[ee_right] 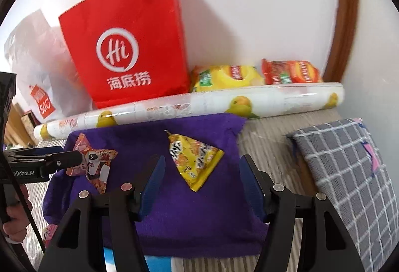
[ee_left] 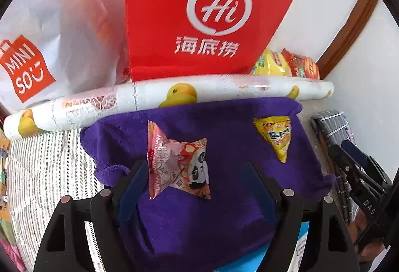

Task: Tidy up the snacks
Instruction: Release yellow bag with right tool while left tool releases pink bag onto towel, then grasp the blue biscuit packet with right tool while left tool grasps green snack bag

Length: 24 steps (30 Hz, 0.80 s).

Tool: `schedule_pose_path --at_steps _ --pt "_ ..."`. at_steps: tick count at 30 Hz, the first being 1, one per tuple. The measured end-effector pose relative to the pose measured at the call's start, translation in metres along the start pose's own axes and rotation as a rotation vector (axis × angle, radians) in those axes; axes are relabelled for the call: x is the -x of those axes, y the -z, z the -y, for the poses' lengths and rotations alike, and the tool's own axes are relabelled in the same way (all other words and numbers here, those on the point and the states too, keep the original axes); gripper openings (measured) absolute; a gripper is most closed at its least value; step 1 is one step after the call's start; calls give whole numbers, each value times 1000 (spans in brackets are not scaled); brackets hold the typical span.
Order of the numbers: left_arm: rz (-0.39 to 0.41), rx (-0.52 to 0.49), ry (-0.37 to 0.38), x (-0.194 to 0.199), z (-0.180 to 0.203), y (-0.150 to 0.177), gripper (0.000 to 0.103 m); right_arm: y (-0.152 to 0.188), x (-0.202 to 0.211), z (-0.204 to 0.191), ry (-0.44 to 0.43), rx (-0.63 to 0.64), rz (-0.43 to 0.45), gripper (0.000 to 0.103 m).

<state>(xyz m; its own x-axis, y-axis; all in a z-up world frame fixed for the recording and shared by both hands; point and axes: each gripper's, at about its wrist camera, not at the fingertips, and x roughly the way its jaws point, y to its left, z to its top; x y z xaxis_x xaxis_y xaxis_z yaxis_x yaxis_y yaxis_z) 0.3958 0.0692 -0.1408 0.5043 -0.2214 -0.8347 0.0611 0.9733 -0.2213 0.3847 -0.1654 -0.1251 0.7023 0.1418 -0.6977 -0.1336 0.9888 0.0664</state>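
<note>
Red bag [ee_left: 194,10] top cut off

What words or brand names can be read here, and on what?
"Hi" and "海底捞": red bag.
"MINI SO": white bag.
"DAS": right gripper.
"nRobot.AI", cut off: left gripper.
Pink snack, yellow snack, chip bags: print too blurred to read.

Pink packet [ee_left: 178,166], yellow packet [ee_left: 276,137], apart
</note>
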Motion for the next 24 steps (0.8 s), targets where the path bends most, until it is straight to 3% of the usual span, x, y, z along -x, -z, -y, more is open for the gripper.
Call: schedule_pose_path --at_steps 7,12,17,21,24 --pt "65 -42 24 31 10 0 78 10 44 4 -18 5 10 62" --pt "84 15 58 57 11 9 78 19 73 7 -39 3 -12 67" --pt "110 1 5 82 19 34 78 35 105 12 -47 6 19 70" --pt "109 20 -6 105 18 58 78 53 125 21 -105 -28 7 70" --pt "123 35 -40 122 17 75 78 67 136 25 -98 -23 -11 70"
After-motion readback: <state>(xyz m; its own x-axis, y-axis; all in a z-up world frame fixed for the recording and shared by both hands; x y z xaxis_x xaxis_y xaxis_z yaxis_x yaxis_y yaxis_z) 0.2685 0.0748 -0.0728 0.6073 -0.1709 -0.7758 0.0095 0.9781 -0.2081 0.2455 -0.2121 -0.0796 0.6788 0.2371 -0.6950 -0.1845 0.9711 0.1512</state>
